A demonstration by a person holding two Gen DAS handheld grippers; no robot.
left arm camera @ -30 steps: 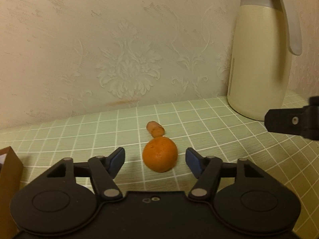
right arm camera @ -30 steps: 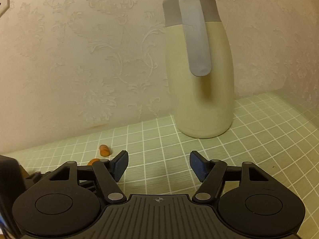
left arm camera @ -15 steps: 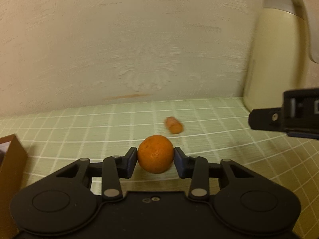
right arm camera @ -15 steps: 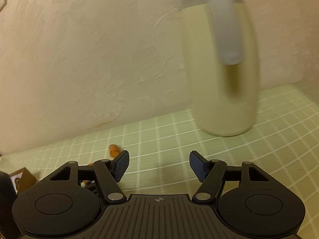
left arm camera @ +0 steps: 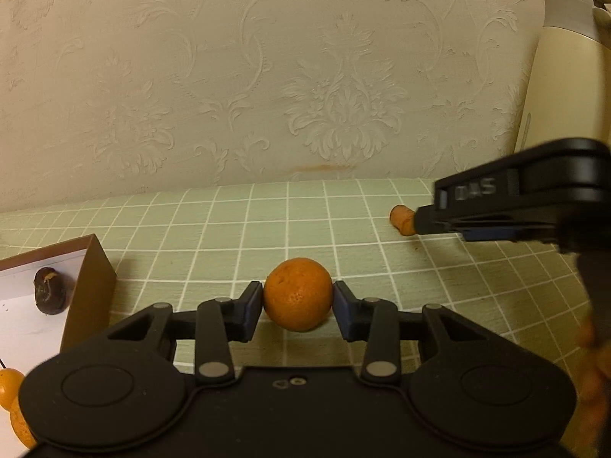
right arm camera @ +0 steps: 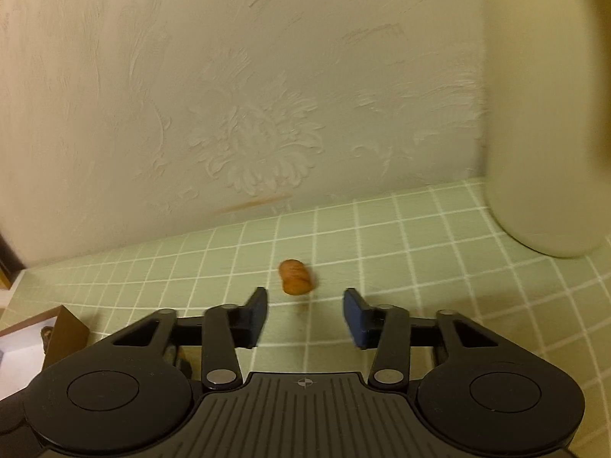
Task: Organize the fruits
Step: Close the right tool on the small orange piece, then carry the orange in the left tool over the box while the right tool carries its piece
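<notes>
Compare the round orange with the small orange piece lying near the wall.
The round orange is a large ball; the small orange piece is a short stub. The orange sits clamped in the left gripper; the piece lies free, ahead of the right gripper. Both are orange.

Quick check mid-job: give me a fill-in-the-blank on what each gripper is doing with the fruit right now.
1. The left gripper is shut on the ____.
2. The small orange piece lies just ahead of the ____ gripper, whose jaws have just been closing with nothing between them.
3. A dark fruit lies inside the brown ____.
4. The cream jug stands against the ____.

Missing words: orange; right; box; wall
</notes>
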